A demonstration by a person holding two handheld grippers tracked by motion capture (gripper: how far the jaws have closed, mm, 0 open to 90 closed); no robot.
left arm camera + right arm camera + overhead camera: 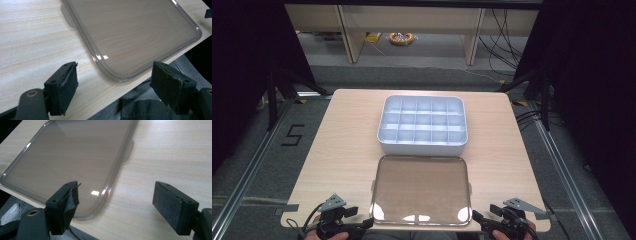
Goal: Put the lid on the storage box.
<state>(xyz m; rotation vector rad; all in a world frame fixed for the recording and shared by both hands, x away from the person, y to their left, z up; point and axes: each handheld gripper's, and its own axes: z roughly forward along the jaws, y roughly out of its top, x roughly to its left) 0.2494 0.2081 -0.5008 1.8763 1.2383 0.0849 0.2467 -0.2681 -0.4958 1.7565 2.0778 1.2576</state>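
On the far left, dark curtain and a metal floor rail, with a "5" mark taped on grey floor. Light wood table mid-frame, square-ish, rounded corners. Behind it, pale desk legs, a yellow cable coil on the floor, loose black cables to the far right, another curtain beyond.

On the table: white compartment tray toward the far side, divided in a grid, cells look bare. Nearer the person, clear lid lying flat, close to the tray but apart from it, near edge hanging slightly past the table edge.

Left gripper at the near-left table edge, held in a hand, jaws spread wide, nothing between the pads. Left gripper view: lid's near corner sits ahead between the two jaws, not touched; side tab visible on the lid's edge.

Right gripper at the near-right edge, jaws likewise wide apart, nothing gripped. Right gripper view: lid corner just ahead of one jaw, no contact visible; other jaw over bare wood.
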